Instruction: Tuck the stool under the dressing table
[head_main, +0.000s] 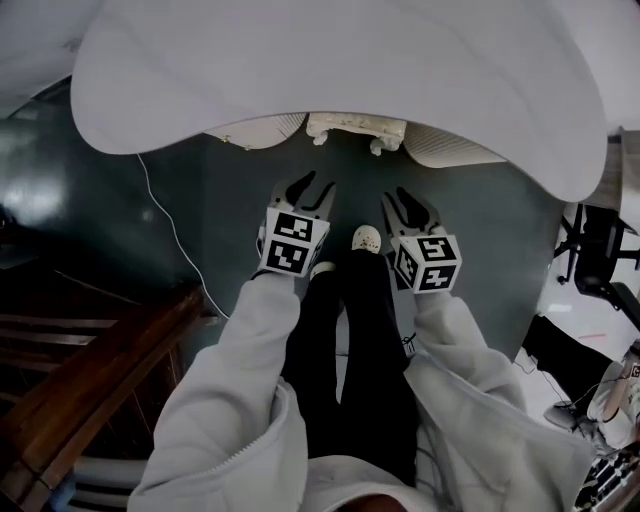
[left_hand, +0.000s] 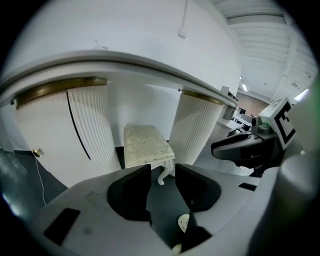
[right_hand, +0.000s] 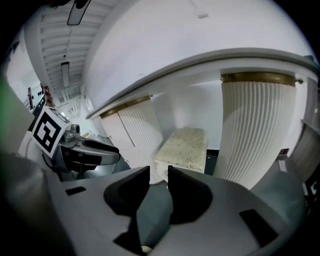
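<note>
Stool (head_main: 355, 127), cream, with a mottled cushion and carved curled legs, stands on the dark floor (head_main: 480, 240) in the knee space of the dressing table (head_main: 330, 60), between the two fluted white pedestals. Head view: only its front edge and leg tops show past the rim of the white top. Left gripper view: the stool (left_hand: 145, 145) sits well in under the top, one pedestal close on either side, a brass-coloured band along the head of each pedestal. Right gripper view: same placing, stool (right_hand: 185, 145) between the pedestals, dressing table (right_hand: 255, 120) arching over it. Left claw (head_main: 313, 190) hangs in front of the table, clear of the stool; released, jaws partly apart, nothing in the gap (left_hand: 162, 170), only floor and a stool leg seen beyond. Right claw (head_main: 400, 205) is level with it, just beside and likewise clear of the stool; released too, its gap narrower and empty (right_hand: 159, 172). Both claws point forward and down toward the knee space. Below them are white sleeves, black trousers and one pale shoe (head_main: 366, 238) between the claws. A thin white cable (head_main: 170, 230) trails across the floor at left, near dark wooden furniture (head_main: 90, 380); a black office chair (head_main: 595, 250) stands at far right.
</note>
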